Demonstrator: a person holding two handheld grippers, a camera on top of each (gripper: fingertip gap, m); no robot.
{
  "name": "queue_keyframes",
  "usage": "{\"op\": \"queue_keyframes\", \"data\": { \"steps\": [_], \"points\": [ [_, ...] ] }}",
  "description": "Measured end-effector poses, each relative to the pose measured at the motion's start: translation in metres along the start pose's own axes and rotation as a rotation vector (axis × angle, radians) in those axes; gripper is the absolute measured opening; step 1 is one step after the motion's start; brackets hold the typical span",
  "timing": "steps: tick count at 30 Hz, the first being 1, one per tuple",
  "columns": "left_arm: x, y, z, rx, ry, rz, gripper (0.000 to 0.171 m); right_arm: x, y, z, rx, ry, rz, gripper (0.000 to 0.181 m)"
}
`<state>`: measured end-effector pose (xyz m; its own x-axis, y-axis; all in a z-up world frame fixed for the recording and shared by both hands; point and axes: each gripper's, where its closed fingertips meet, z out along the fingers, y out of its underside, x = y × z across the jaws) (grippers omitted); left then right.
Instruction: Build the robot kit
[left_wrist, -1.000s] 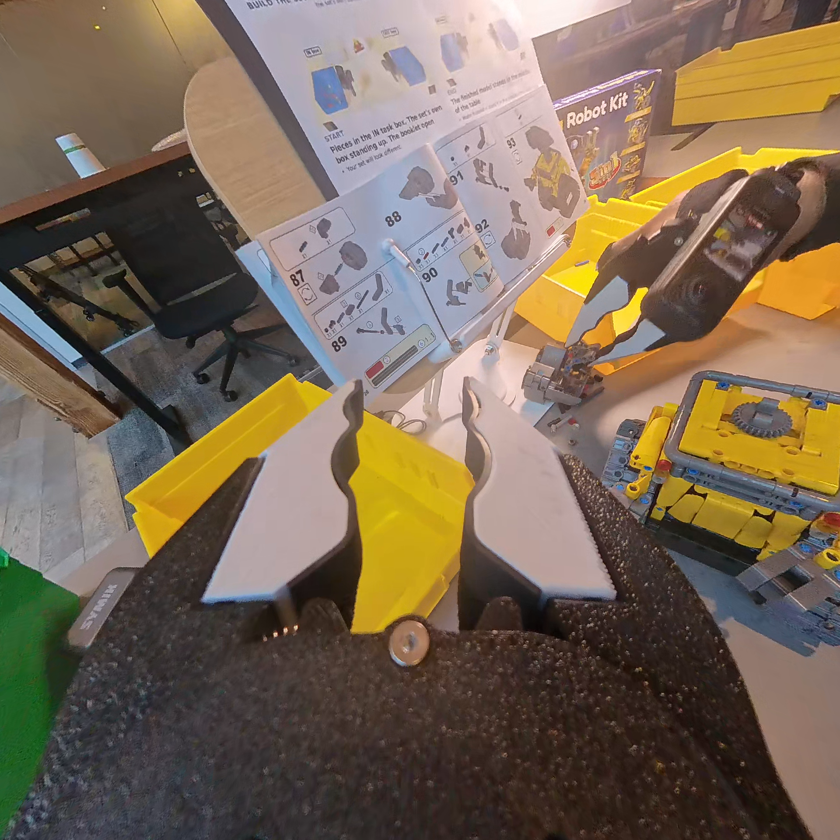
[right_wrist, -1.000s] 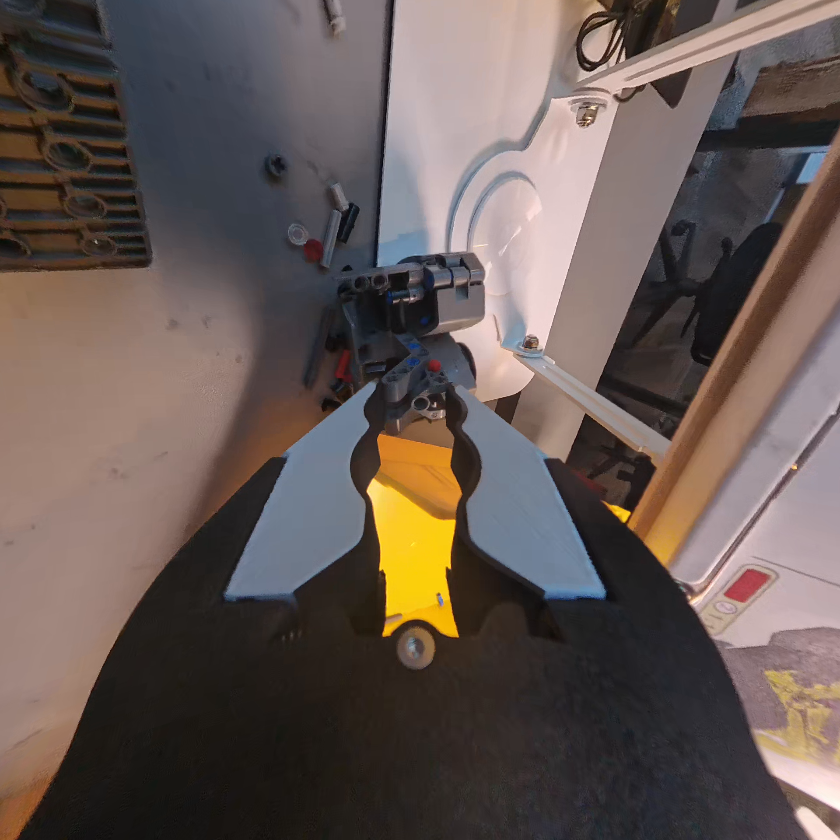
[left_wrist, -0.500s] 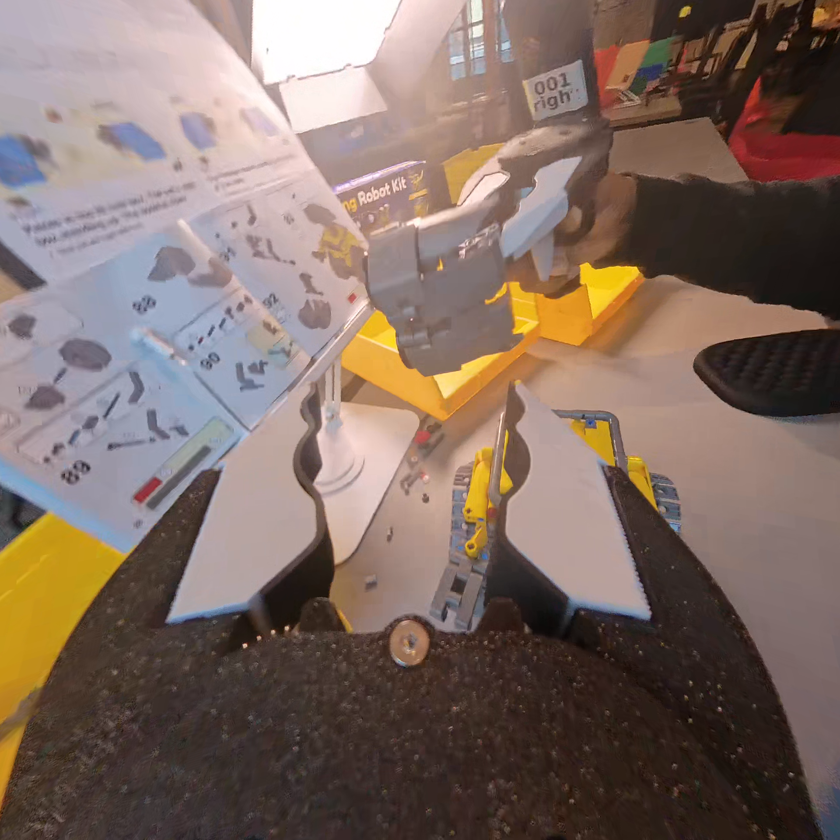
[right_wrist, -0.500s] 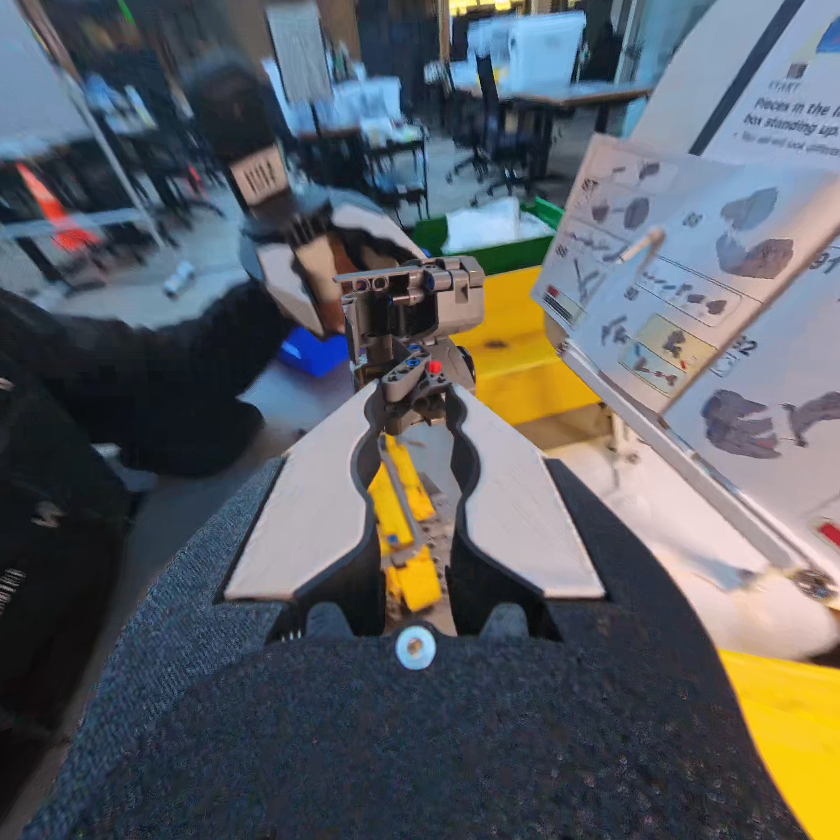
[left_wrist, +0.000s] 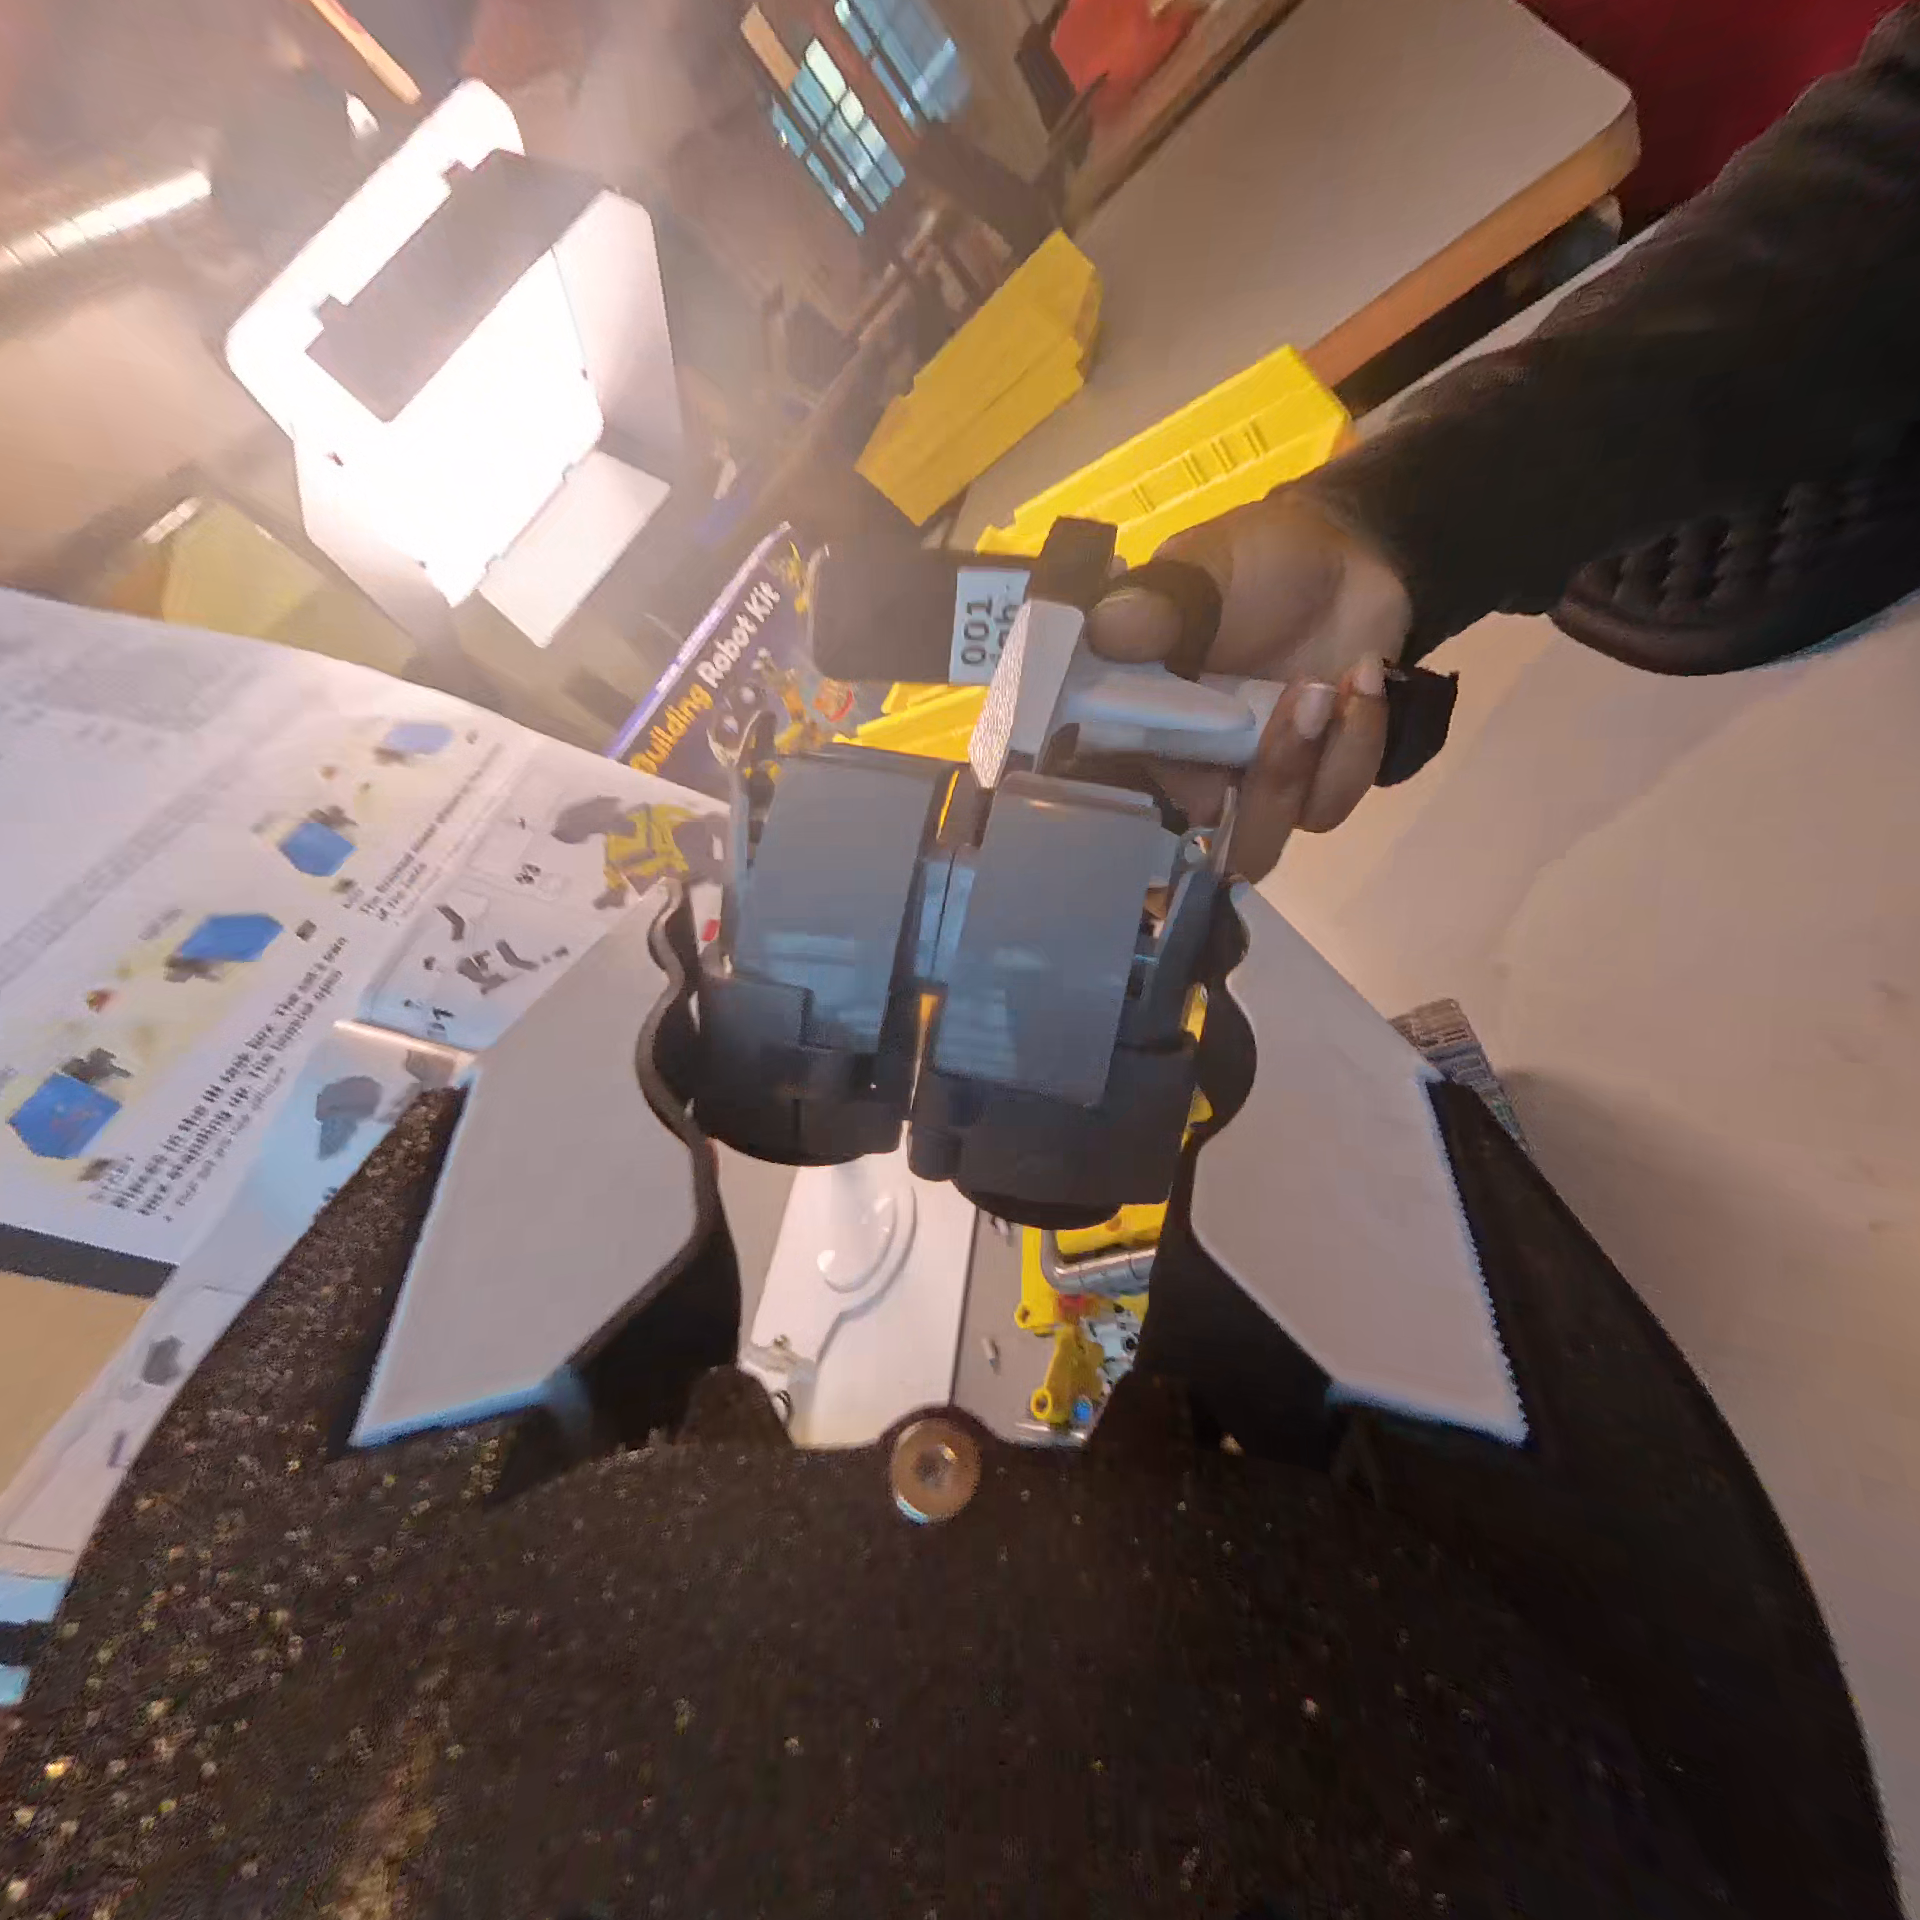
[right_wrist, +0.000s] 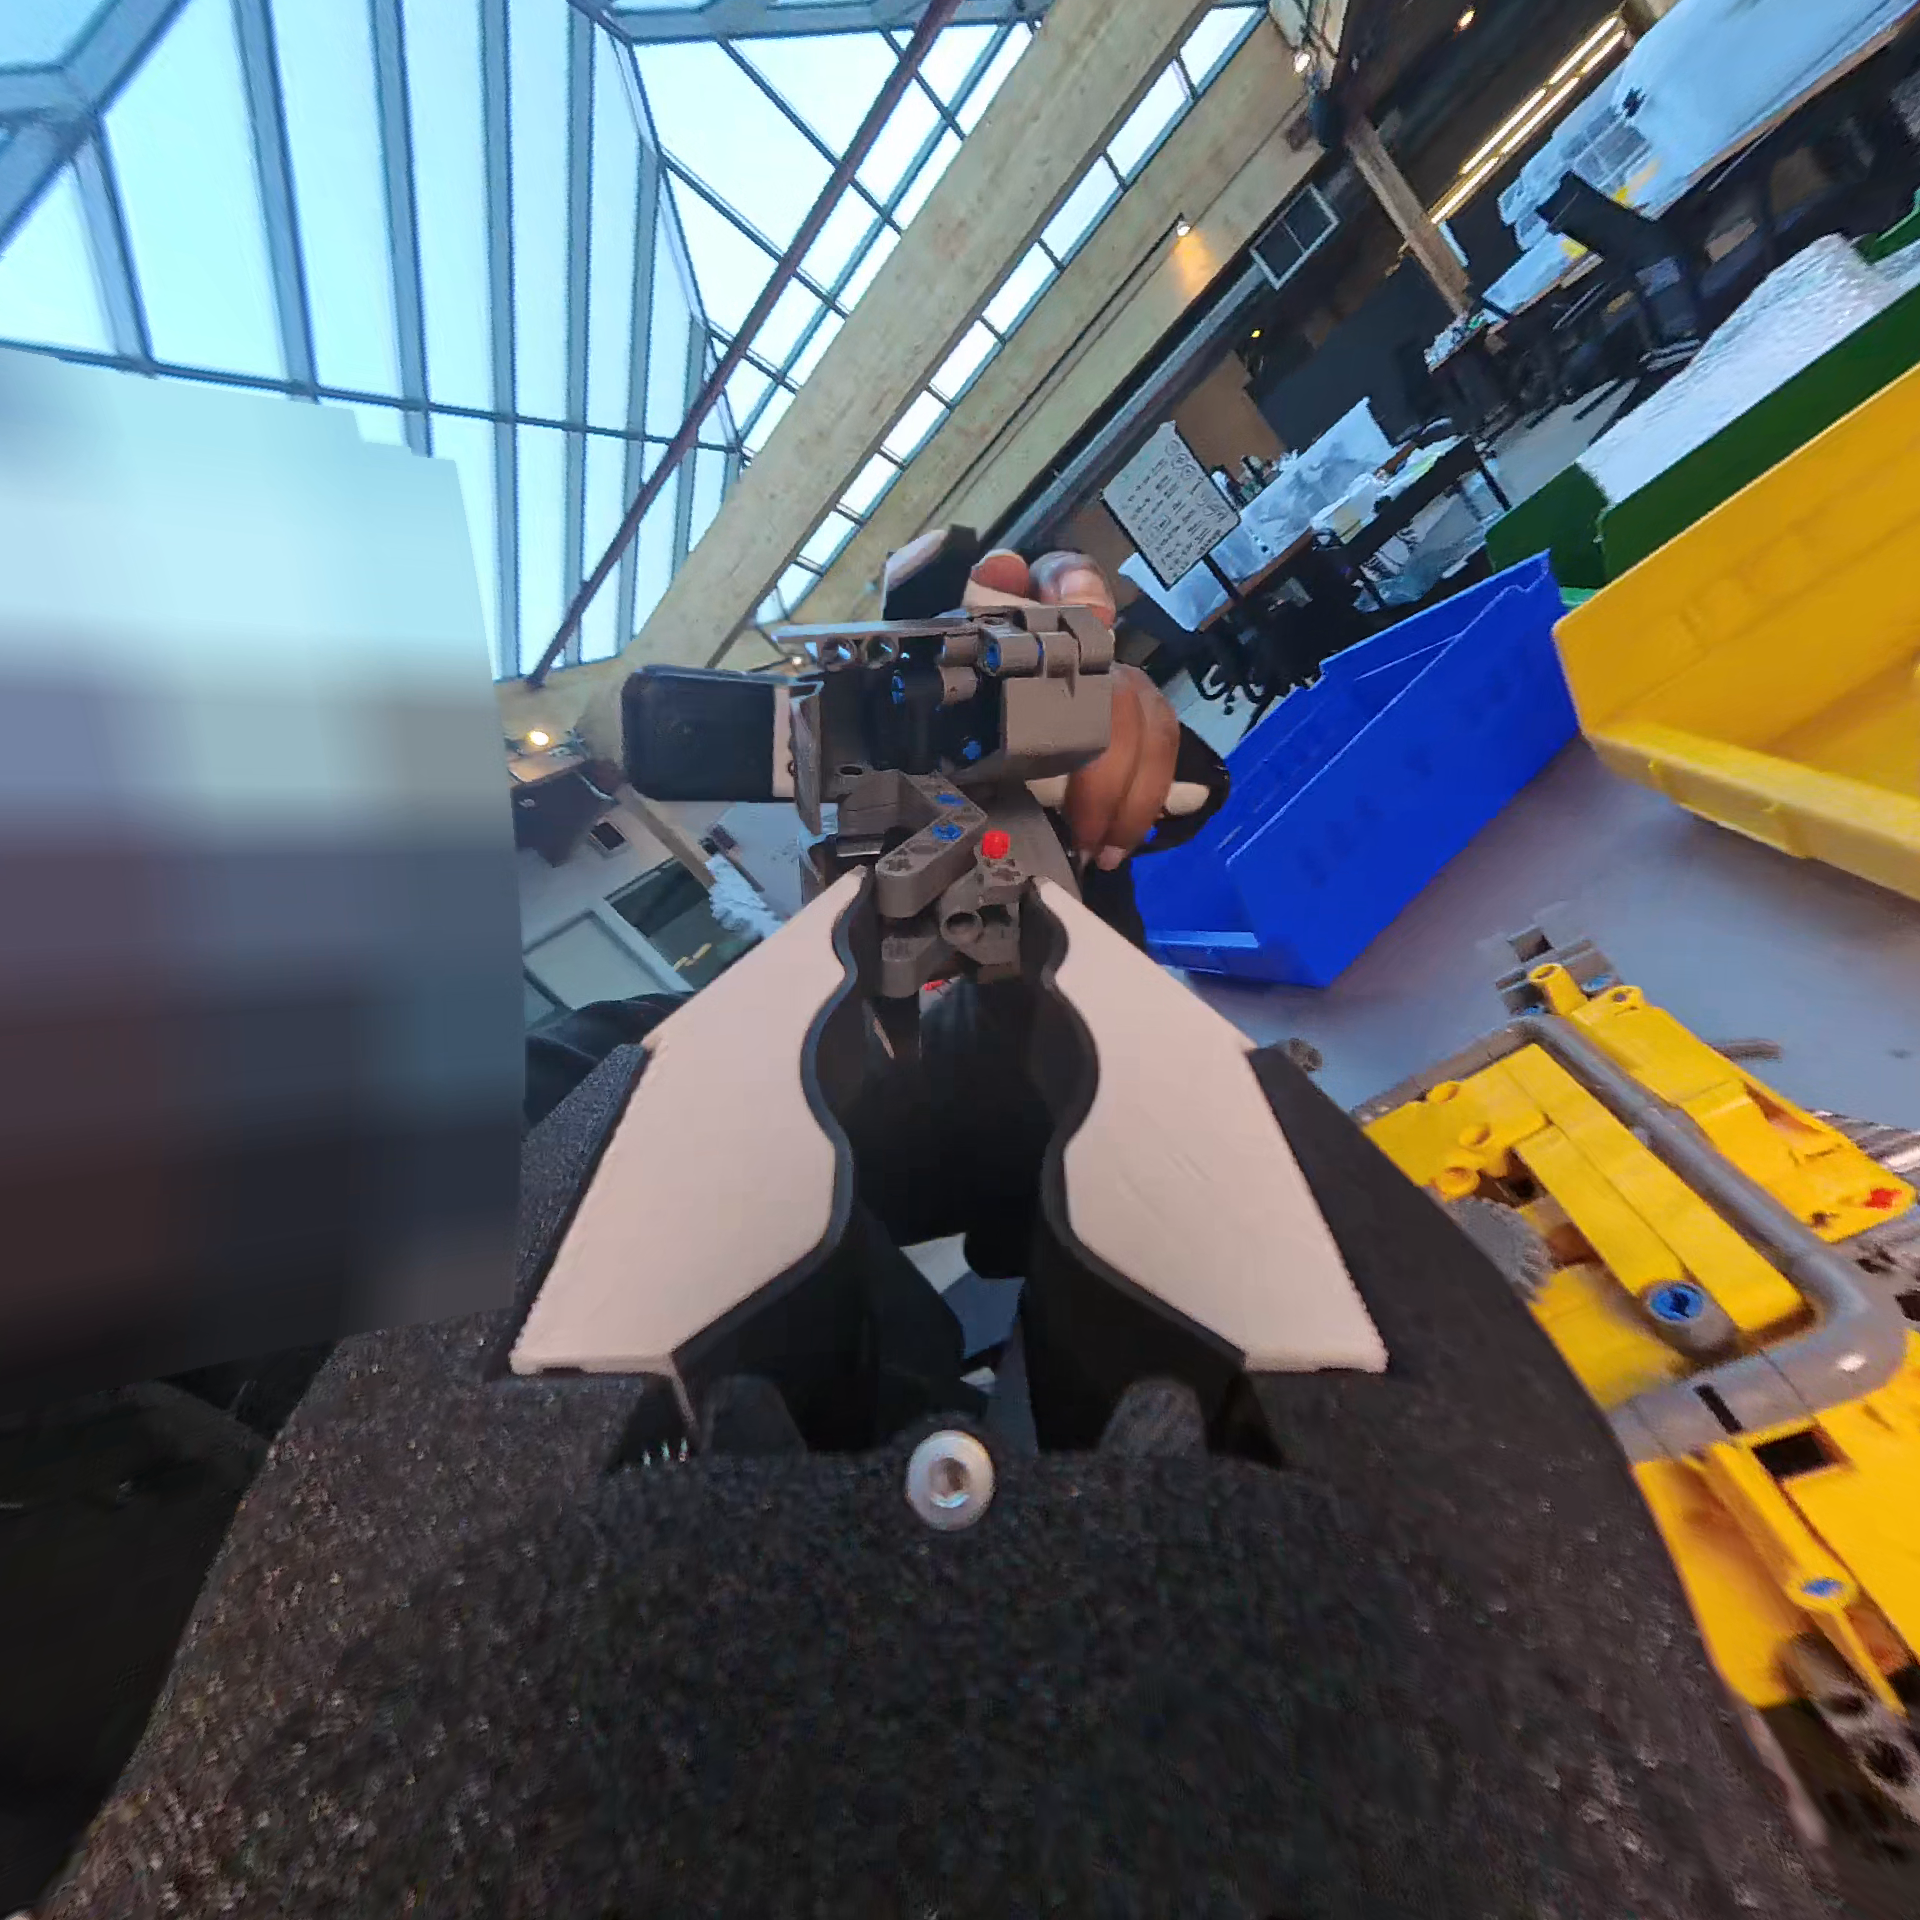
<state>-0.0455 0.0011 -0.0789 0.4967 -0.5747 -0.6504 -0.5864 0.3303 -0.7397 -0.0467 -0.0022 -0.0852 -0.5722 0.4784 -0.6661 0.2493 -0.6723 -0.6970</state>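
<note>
My right gripper (right_wrist: 951, 925) is shut on the lower end of a grey brick assembly (right_wrist: 966, 727) and holds it up in the air. In the left wrist view the same assembly (left_wrist: 935, 997) sits between the wide-spread fingers of my left gripper (left_wrist: 951, 935). Its fingertips flank the assembly's sides; I cannot tell if they touch. The right gripper (left_wrist: 1081, 748) and the hand holding it show just behind the assembly. The left gripper's black camera (right_wrist: 707, 732) and hand show behind the assembly in the right wrist view.
A yellow and grey brick model (right_wrist: 1610, 1247) stands on the grey table (left_wrist: 1662, 935), below the grippers (left_wrist: 1091, 1288). An instruction booklet on a white stand (left_wrist: 260, 935) is at the left. A blue bin (right_wrist: 1371, 769), yellow bins (right_wrist: 1766, 675) and a kit box (left_wrist: 717, 675) lie around. Both grippers' tips are close together, under 4 cm apart.
The right gripper lifted the grey assembly off the table and carried it up towards the left gripper. The left gripper swung right, opened wider, and now has the assembly between its fingers.
</note>
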Motion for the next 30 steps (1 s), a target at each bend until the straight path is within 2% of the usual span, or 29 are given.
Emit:
{"op": "queue_keyframes", "data": {
  "steps": [3, 5, 7, 10, 13, 15, 19, 23, 28, 30],
  "points": [
    [-0.001, 0.007, 0.004, 0.04, 0.064, -0.186, 0.095, 0.009, -0.004, -0.007, -0.025, 0.083, -0.155, 0.03],
    [-0.004, 0.015, 0.005, 0.061, 0.098, -0.308, 0.096, 0.018, -0.006, -0.013, -0.071, 0.187, -0.313, 0.044],
    [-0.005, 0.023, 0.007, 0.067, 0.129, -0.39, 0.095, 0.022, -0.005, -0.017, -0.127, 0.265, -0.44, 0.045],
    [0.002, 0.03, 0.013, 0.064, 0.191, -0.471, 0.095, 0.03, -0.004, -0.021, -0.207, 0.379, -0.613, 0.044],
    [0.009, 0.037, 0.022, 0.038, 0.218, -0.505, 0.095, 0.039, 0.011, -0.018, -0.331, 0.436, -0.721, 0.027],
    [0.012, 0.041, 0.023, 0.024, 0.237, -0.524, 0.095, 0.047, 0.015, -0.019, -0.38, 0.485, -0.799, 0.026],
    [0.01, 0.036, 0.022, 0.052, 0.245, -0.56, 0.094, 0.052, 0.024, -0.019, -0.408, 0.467, -0.744, 0.026],
    [0.002, 0.036, 0.025, 0.058, 0.2, -0.594, 0.093, 0.056, 0.023, -0.019, -0.364, 0.43, -0.665, 0.026],
    [-0.007, 0.028, 0.02, 0.132, 0.188, -0.646, 0.086, 0.049, 0.015, -0.019, -0.223, 0.277, -0.464, 0.025],
    [-0.004, 0.033, 0.017, 0.137, 0.248, -0.716, 0.094, 0.048, 0.01, -0.022, -0.169, 0.238, -0.4, 0.025]
  ]
}}
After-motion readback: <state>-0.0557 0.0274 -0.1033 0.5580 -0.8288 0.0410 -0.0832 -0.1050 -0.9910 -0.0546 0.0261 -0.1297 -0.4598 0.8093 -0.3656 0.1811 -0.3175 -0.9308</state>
